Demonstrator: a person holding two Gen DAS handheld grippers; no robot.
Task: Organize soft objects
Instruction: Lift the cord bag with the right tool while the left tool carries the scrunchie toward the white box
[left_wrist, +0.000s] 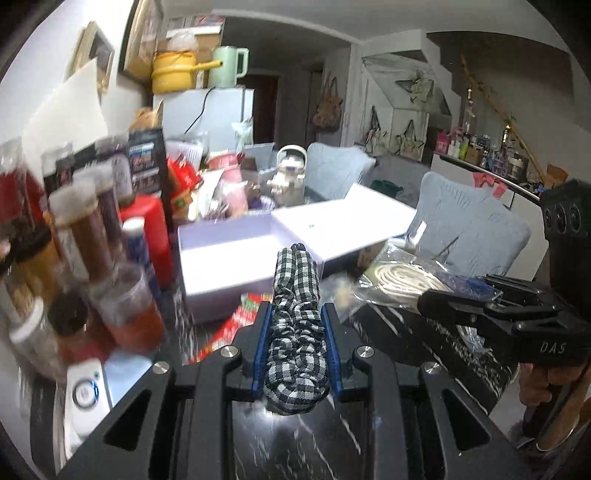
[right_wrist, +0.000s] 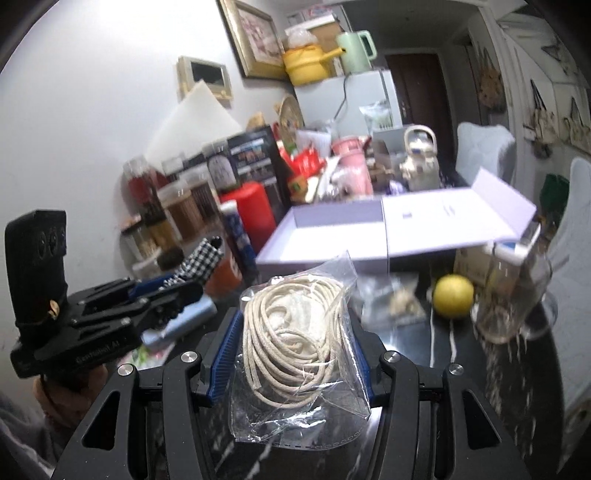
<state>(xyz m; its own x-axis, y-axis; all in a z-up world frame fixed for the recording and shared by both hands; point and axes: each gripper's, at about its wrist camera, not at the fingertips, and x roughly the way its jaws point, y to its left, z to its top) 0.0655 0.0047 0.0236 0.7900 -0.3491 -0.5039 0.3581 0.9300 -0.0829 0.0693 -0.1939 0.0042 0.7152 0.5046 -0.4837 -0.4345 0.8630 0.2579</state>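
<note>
Jars (left_wrist: 92, 236) line the table's left edge. Your left gripper (left_wrist: 297, 319) is clenched on the checked scrunchie (left_wrist: 295, 321), raised before the open box (left_wrist: 229, 258). Your right gripper (right_wrist: 295, 336) grasps the bagged cord (right_wrist: 295, 332); a lemon (right_wrist: 453, 301) lies near the right edge.

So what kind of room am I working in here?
Likely a lived-in home dining or kitchen area: a cluttered dark table, a small fridge with a yellow pot on top, and cushioned chairs nearby.
</note>
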